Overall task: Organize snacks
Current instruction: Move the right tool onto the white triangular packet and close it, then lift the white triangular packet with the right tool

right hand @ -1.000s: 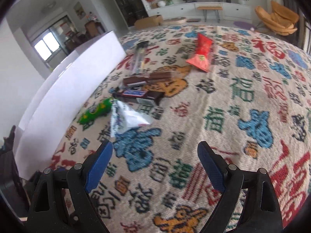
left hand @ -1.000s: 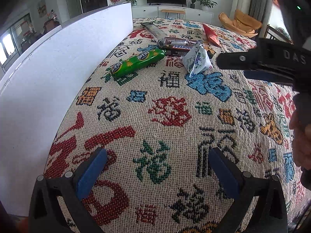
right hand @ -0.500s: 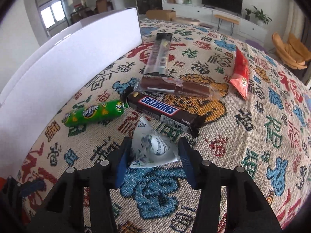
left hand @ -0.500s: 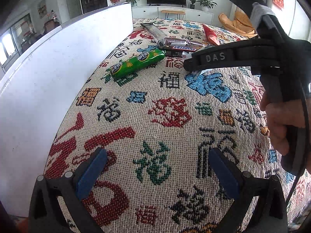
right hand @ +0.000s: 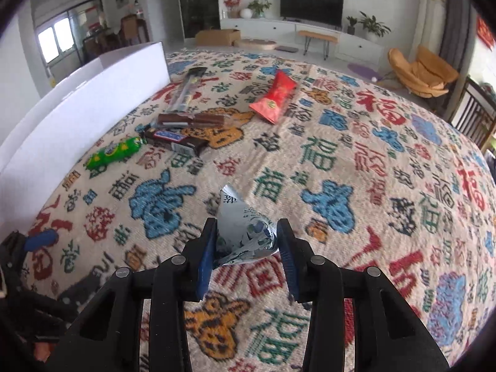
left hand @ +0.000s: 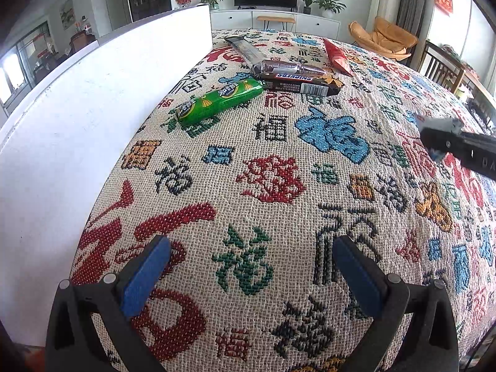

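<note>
While the right tongs [right hand: 246, 245] clamp a small white-and-blue snack pouch [right hand: 243, 229] between their blue pads, having just been closing on it, the pouch hangs above the patterned cloth of the table [right hand: 341, 167], clear of the weave, with its pointed corner sticking up past the fingertips. Only the right wrist view shows this grip plainly; from the left wrist view the right tongs [left hand: 434, 142] enter at the right edge as a dark bar, with just a pale sliver of the pouch [left hand: 437, 122] showing at the tip. The left tongs [left hand: 248, 272] stand wide apart with nothing between them, low over the near part of the table [left hand: 279, 186]; in the right wrist view one of their blue pads [right hand: 42, 240] shows at the lower left edge. Both views show the other snacks grouped near the far end of the white box wall [left hand: 93, 99]: a green roll pack [left hand: 218, 100], a Snickers bar [left hand: 299, 82], a brown bar in clear wrap [left hand: 288, 68], a long dark packet [left hand: 245, 49] and a red packet [left hand: 338, 57]. The right wrist view gives the red packet [right hand: 274, 100] in full, lying apart to the right of the bars, where the left wrist view shows it foreshortened.
</note>
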`<state>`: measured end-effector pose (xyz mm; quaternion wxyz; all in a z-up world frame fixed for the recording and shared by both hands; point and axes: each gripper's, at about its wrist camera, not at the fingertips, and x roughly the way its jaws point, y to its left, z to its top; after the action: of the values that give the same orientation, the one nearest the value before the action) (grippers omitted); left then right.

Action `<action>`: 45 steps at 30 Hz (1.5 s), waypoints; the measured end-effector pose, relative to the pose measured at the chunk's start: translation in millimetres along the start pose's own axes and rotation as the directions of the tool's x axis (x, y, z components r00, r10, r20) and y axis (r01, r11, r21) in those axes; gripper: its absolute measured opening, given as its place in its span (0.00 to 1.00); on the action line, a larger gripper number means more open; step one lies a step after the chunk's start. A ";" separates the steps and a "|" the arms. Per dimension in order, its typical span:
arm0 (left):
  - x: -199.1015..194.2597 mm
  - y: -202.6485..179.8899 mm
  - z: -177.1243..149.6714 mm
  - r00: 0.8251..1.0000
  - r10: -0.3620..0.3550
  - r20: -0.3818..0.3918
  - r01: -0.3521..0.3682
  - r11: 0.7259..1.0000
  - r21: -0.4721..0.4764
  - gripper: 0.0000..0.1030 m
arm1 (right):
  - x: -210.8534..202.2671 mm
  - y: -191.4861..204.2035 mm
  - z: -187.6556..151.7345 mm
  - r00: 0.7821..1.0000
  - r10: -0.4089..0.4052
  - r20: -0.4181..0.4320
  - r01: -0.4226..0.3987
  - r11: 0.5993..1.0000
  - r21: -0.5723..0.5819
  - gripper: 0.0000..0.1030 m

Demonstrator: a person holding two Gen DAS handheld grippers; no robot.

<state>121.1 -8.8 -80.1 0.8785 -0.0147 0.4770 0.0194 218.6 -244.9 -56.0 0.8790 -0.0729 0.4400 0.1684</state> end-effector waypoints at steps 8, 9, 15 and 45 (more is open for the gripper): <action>0.8 -0.3 1.3 1.000 0.000 0.000 0.000 1.000 0.001 1.00 | 18.3 -26.2 -26.9 1.000 -0.012 0.012 0.011 0.997 0.075 0.66; 0.7 -0.3 1.0 1.000 0.000 0.000 0.000 1.000 0.001 1.00 | 18.5 -25.6 -26.5 1.000 -0.018 0.016 0.017 0.997 0.074 0.67; 0.6 -0.3 0.8 1.000 0.000 -0.001 0.000 1.000 0.001 1.00 | 20.0 -18.3 -26.2 0.999 -0.048 0.007 0.047 0.998 0.051 0.78; -28.1 21.5 40.9 0.969 -0.243 0.049 0.242 0.970 0.022 1.00 | 20.8 -20.8 -26.5 0.998 -0.056 0.004 0.055 0.996 0.063 0.81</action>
<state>139.0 13.9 -34.4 0.8864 -0.0656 0.4490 -0.0915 217.8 -266.8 -89.0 0.8865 -0.0569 0.4403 0.1303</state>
